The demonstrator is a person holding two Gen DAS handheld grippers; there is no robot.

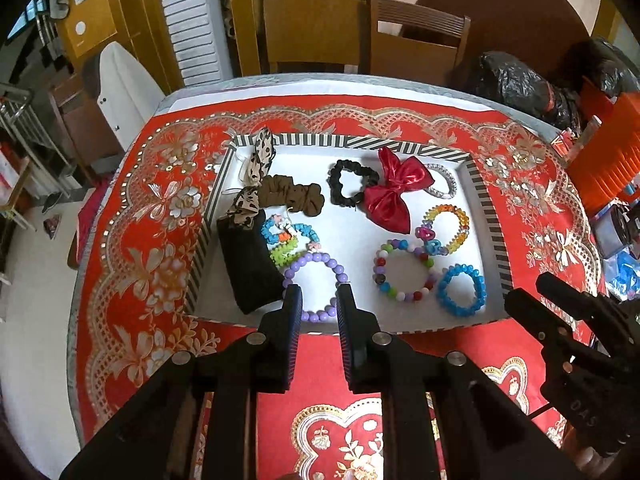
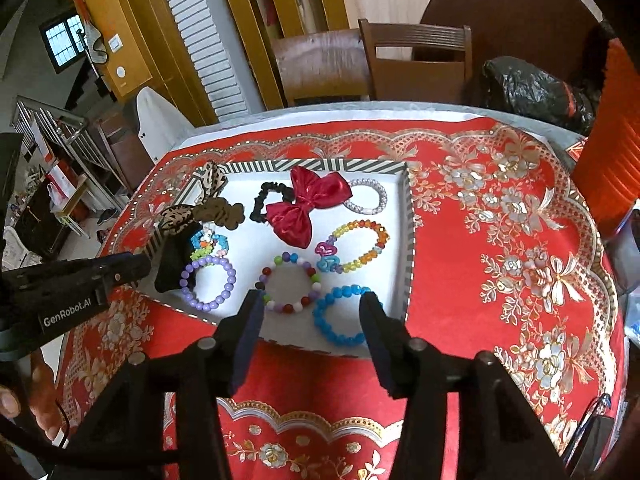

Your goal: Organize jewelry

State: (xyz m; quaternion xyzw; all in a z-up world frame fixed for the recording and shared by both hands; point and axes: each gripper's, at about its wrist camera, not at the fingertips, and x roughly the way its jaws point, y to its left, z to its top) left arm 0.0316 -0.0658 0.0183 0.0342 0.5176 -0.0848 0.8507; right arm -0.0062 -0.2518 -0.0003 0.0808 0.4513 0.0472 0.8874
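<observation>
A surface under a red cloth with gold floral patterns (image 1: pixel 152 208) fills the middle of both views, with wooden chairs (image 1: pixel 416 36) and a white louvred door (image 1: pixel 192 16) behind. On it sits a shallow white tray with a black-and-white striped rim (image 1: pixel 486 208), its long axis running left to right. Inside lie a red satin bow (image 1: pixel 394 190), a purple bead bracelet (image 1: pixel 316 286) and a blue bead bracelet (image 2: pixel 344 316). The left tool (image 1: pixel 318 300) hovers narrowly parted over the purple bracelet, empty; the right tool (image 2: pixel 312 308) hovers wide apart at the tray's near edge, empty.
</observation>
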